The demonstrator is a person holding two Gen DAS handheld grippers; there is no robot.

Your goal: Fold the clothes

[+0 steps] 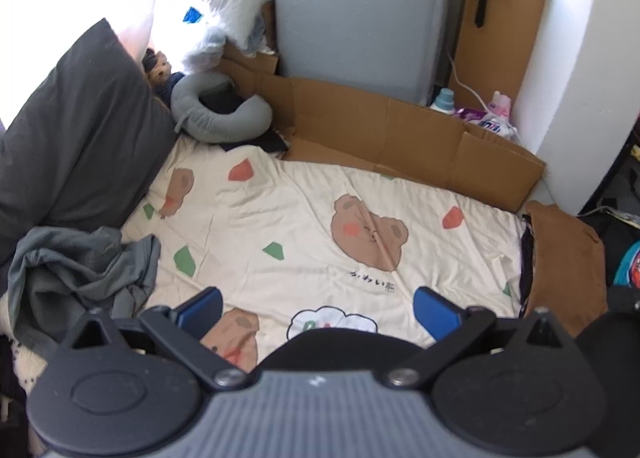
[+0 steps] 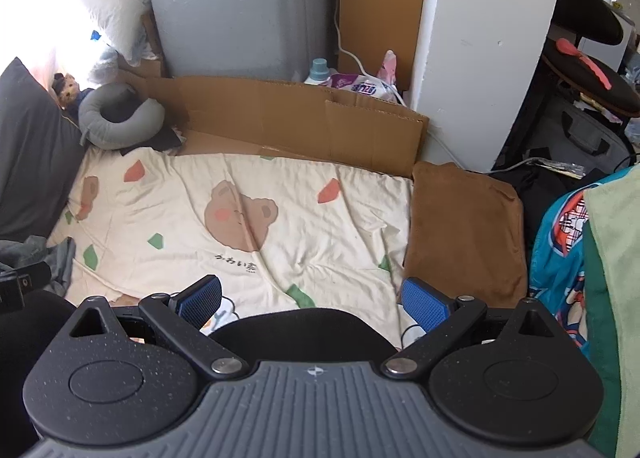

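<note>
Both tools hang above a bed covered by a cream sheet (image 1: 304,217) printed with bear faces and red and green patches. The left tool (image 1: 318,308) has its blue pads spread wide apart with nothing between them; only the sheet shows in the gap. The right tool (image 2: 316,298) is likewise spread wide and holds nothing.

A crumpled grey garment (image 1: 80,278) lies in a heap on the left side of the bed, just left of the left tool's left finger and touching neither pad. In the right wrist view only its edge shows at the far left (image 2: 56,254). A folded brown garment (image 2: 464,234) lies flat at the right edge of the bed, just beyond the right tool's right finger; in the left wrist view it sits at the far right (image 1: 564,270), with a darker layer showing along its left side.

A dark grey pillow (image 1: 80,137) leans at the left of the bed. Beside it lie a grey neck pillow (image 1: 216,113) and a small plush toy (image 1: 158,67). Flattened cardboard (image 1: 400,137) runs along the far edge of the bed, with a grey cabinet (image 1: 356,17) standing behind it. A bright blue printed cloth (image 2: 560,258) hangs at the right of the right wrist view.
</note>
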